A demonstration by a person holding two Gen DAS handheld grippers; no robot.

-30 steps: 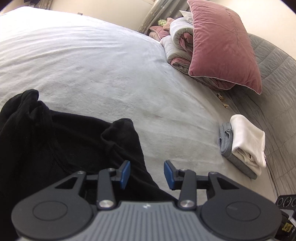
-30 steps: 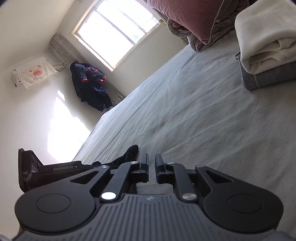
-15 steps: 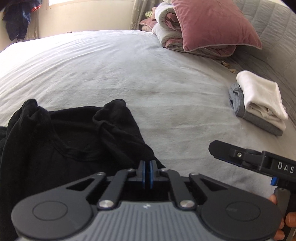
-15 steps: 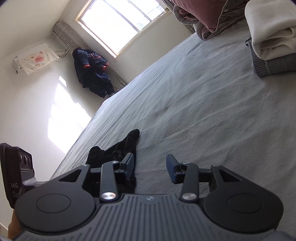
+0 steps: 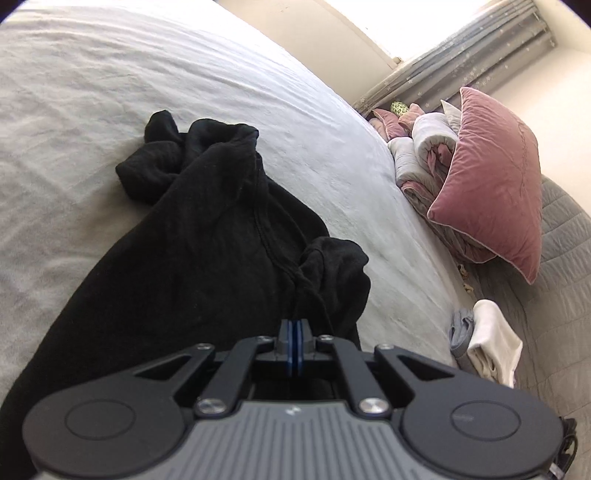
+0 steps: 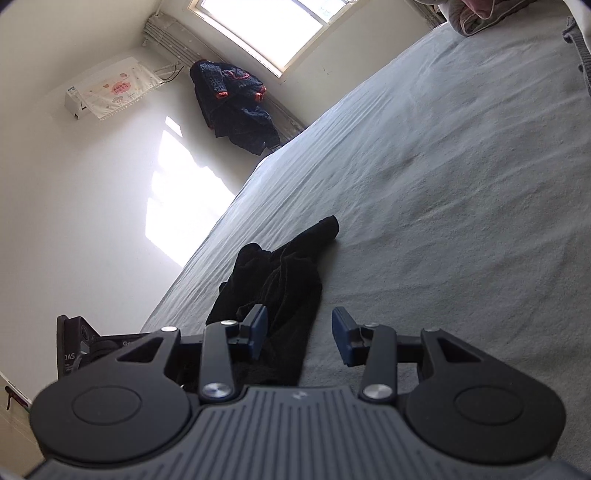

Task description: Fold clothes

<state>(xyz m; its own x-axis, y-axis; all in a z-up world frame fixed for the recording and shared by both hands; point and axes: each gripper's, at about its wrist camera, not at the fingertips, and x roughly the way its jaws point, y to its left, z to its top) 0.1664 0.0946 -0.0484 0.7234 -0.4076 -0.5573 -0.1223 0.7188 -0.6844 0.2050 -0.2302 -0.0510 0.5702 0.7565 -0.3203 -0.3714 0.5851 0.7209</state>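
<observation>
A crumpled black garment (image 5: 207, 258) lies on the pale grey bed sheet (image 5: 110, 74). My left gripper (image 5: 295, 334) is shut on a fold of it at the near edge, and the cloth runs taut from the blue pads up toward the neckline seam. In the right wrist view the same black garment (image 6: 280, 280) lies bunched just ahead of my right gripper (image 6: 300, 334). That gripper is open, its left pad over the cloth, its right pad over bare sheet, nothing between them. The body of the left gripper (image 6: 85, 347) shows at the lower left there.
A pink pillow (image 5: 491, 177) leans on rolled blankets (image 5: 424, 147) at the far right. A folded white and grey stack (image 5: 487, 339) sits beside a grey quilted headboard (image 5: 561, 258). A dark jacket (image 6: 232, 103) hangs under the window (image 6: 266, 26).
My left gripper went from open to shut on the black garment and has drawn the cloth taut. My right gripper went from shut to open and moved back from the folded stack.
</observation>
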